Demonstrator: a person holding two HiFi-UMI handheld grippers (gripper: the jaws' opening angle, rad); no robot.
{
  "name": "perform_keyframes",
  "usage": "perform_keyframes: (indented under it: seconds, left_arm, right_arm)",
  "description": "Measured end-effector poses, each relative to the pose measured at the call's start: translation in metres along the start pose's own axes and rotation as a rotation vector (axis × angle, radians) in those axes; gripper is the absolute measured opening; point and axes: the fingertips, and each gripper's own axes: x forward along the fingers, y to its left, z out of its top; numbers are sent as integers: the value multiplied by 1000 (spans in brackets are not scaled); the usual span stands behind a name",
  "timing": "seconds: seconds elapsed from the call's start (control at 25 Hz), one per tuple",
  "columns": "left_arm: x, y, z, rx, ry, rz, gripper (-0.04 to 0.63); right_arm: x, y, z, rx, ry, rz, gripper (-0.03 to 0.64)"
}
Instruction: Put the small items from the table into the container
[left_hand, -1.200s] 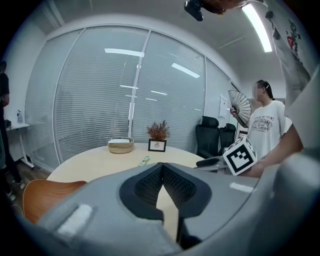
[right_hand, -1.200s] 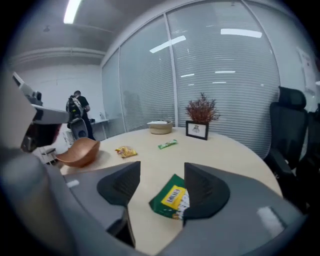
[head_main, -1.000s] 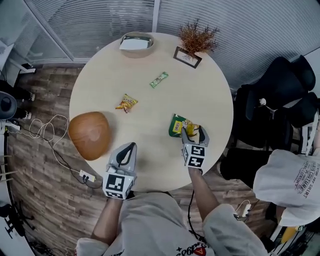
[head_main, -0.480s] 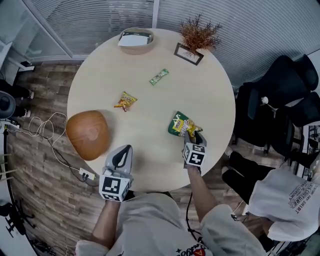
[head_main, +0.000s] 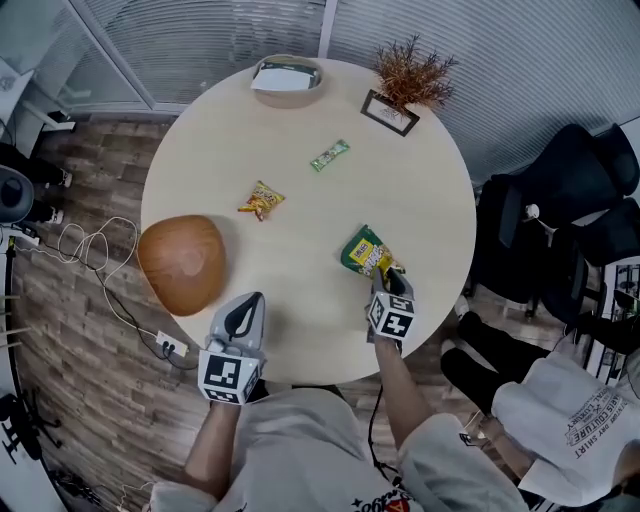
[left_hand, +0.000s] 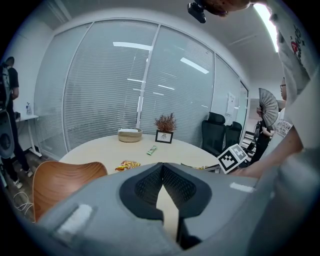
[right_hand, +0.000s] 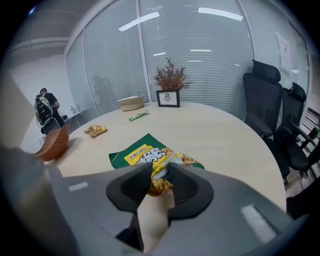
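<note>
— At twelve o'clock on the desk (head_main: 300, 280), has the basket (head_main: 288, 102) taken any of the snacks yet?

— None that I can see. Something white lies in it, but the bar (head_main: 329, 155) lies just past centre toward twelve, the orange packet (head_main: 262, 200) at ten and the green packet (head_main: 360, 248) at four, all on the desk. I'd say the job has barely begun.

— And the grippers?

— The right hand-held gripper (right_hand: 161, 166), at five, is closing on the green packet's near corner, with the crumpled edge pinched between its pads. The left hand-held gripper (left_hand: 162, 167), at seven, has its tips together and nothing in them.

— What differs from a second ago?

— Then the right jaws gaped wide above that corner. Now they have dropped onto it and narrowed. The packets and the left one sit much as before.
</note>
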Motion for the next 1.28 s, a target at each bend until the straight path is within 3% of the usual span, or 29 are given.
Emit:
perform_keyframes:
  seconds: [0.2,0.36,0.72,1.0,1.28]
  left_arm:
    - [-7,4,-2,-4,-5,13,-3]
    - [-11,7,-1,-10,-15,25,-3]
    - [-34,25,0,-37,-55,102,-2]
    - [-69,55,-6,-78,-79,205,-3]
    - [-106,85,-23,-128,-79,318,-2]
  right_arm:
    - [-11,10,17,49,-53,25,104]
    - [-22,39,50,13,-135,87,104]
    - [-24,178,110,-127,-235,359,104]
    - [-21,304,106,-260,-207,583,104]
    - [-19,409,65,-387,-122,753,106]
